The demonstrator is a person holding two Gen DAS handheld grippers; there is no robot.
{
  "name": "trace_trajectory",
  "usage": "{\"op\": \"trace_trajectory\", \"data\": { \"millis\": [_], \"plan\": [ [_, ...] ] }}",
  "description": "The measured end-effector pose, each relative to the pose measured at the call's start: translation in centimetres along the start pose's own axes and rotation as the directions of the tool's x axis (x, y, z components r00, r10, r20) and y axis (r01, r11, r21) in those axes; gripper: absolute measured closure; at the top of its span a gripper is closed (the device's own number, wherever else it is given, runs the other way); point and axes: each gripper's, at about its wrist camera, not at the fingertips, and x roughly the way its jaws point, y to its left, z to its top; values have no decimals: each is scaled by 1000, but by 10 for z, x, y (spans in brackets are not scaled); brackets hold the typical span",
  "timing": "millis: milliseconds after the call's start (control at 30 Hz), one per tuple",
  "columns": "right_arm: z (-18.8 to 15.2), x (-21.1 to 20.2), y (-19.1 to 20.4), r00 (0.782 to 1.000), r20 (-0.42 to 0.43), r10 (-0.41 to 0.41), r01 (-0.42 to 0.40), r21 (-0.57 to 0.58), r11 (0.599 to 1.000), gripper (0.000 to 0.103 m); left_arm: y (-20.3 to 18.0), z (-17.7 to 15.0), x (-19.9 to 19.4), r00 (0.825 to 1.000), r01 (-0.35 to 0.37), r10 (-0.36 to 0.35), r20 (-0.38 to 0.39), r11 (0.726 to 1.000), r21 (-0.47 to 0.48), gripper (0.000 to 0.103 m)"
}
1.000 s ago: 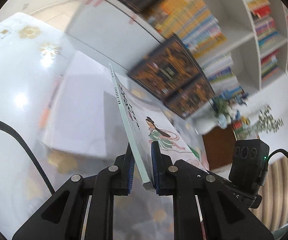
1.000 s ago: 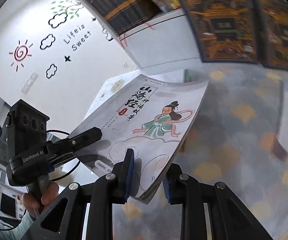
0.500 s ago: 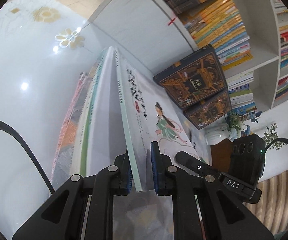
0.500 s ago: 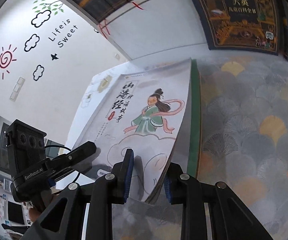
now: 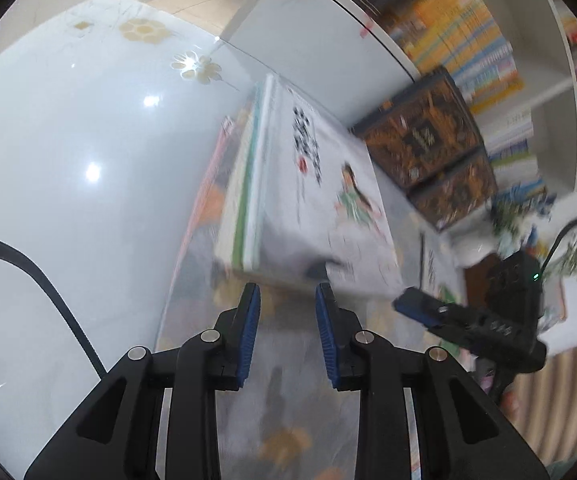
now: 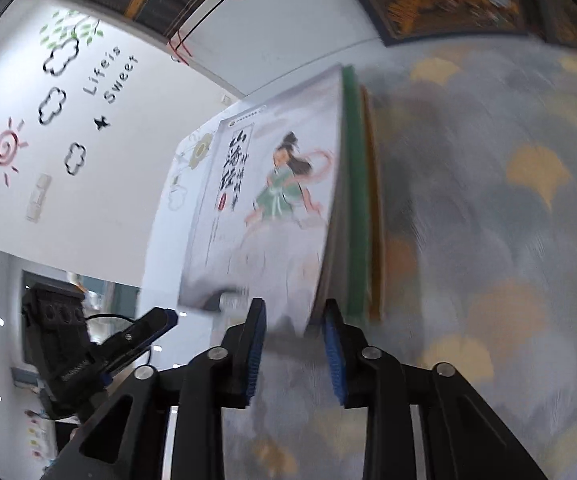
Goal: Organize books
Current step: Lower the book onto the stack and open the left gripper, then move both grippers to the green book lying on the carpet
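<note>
Patterned mat (image 6: 488, 208) now bears the illustrated book (image 5: 320, 200) atop the stack (image 5: 240, 200); both grippers (image 5: 287, 300) (image 6: 293, 318) opening, released.

Illustrated book released onto a stack ahead of the left gripper

The left gripper (image 5: 287, 296) is seen with its jaws opening and nothing between them. Just beyond its fingertips, the illustrated book (image 5: 320, 196) lies atop a stack of books (image 5: 244, 200) on the patterned surface (image 5: 284, 400). The right gripper (image 5: 420, 304) is seen to the right.
</note>
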Motion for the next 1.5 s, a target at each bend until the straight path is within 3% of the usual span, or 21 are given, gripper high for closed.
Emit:
{"op": "trace_trajectory", "data": {
  "millis": [67,267,400,467,500,567,600,667,833,933,1100,1267,1400,1500],
  "plan": [
    [-18,-22,-14,999,36,-1,0,38,999,47,-13,-15,0,999,7,-6,-33,1000,21,77],
    [-78,-90,-66,993,112,31,-49,165,985,46,-67,-66,19,989,32,-20,-144,996,81,77],
    [-107,-137,-111,987,155,36,-73,242,967,45,-130,-101,43,979,-51,97,-177,968,247,77],
    [-116,-157,-134,985,171,33,-79,274,958,45,-161,-117,55,973,-52,118,-196,948,315,77],
    [-120,-169,-146,983,180,33,-85,291,953,45,-175,-125,61,970,-46,123,-209,939,341,75],
    [-127,-192,-167,980,199,30,-93,315,945,45,-201,-140,75,966,-52,144,-216,922,383,53],
    [-130,-202,-177,978,207,28,-95,323,942,45,-211,-145,80,966,-55,150,-212,916,396,47],
    [-136,-223,-195,976,218,14,-88,335,938,44,-233,-160,95,965,-33,136,-225,911,411,42],
    [-150,-268,-235,968,232,-98,13,343,939,29,-272,-180,136,941,69,49,-335,942,330,42],
    [-153,-288,-267,957,216,-194,106,360,927,26,-297,-182,157,949,83,25,-315,942,324,42],
    [-139,-299,-304,943,191,-272,188,368,910,27,-327,-182,196,954,66,33,-298,946,316,42],
    [-120,-295,-319,934,181,-307,236,330,914,41,-346,-182,228,960,28,66,-271,945,327,42],
    [-109,-289,-327,895,166,-414,350,311,883,51,-353,-181,246,968,-32,114,-223,940,340,42],
    [-106,-288,-330,889,184,-419,355,300,885,53,-350,-180,263,960,-17,99,-261,953,302,42]
  ]
}}
